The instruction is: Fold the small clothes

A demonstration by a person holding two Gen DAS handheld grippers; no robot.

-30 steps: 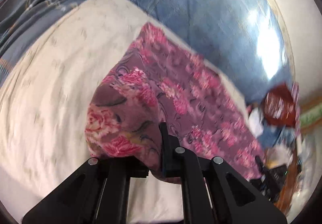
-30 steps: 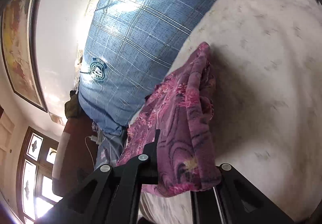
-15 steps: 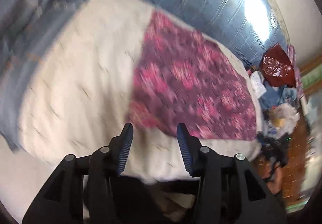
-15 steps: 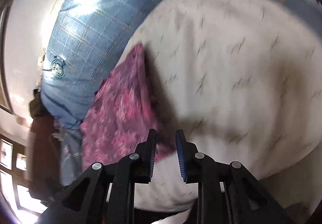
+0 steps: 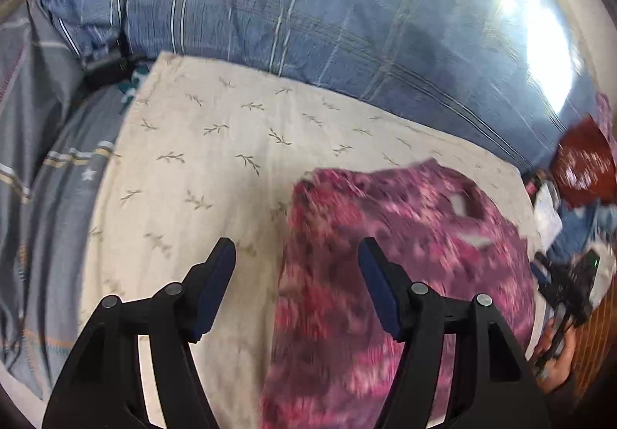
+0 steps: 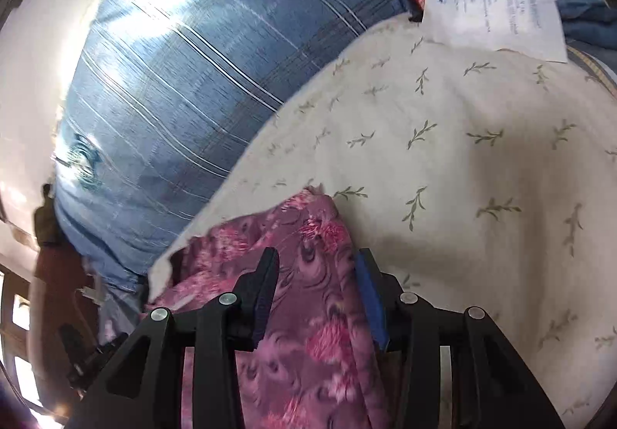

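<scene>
- A pink-and-purple floral garment [image 5: 405, 275] lies loosely spread on a cream sheet printed with small leaf sprigs [image 5: 200, 143], laid over a bed beside a large blue plaid pillow [image 5: 347, 12].
- The left gripper [image 5: 297, 259] hangs above the garment's near left edge, its jaws opening, with cloth seen through the gap below but nothing pinched.
- The right gripper [image 6: 314, 267] hovers over the garment's right-hand edge [image 6: 331, 236], its jaws also opening; fabric runs between the blue pads without being pressed.
- The cloth looks thin, light and limp, bunching in soft ridges; it will likely drape and sag rather than hold a crease, and may slide on the sheet.
- Best holds appear to be the hems and corners, one per gripper, pinched deep enough that the thin fabric does not slip out.
- A printed paper sheet [image 6: 493, 1] rests at the far edge of the bed, well apart from the garment.
</scene>
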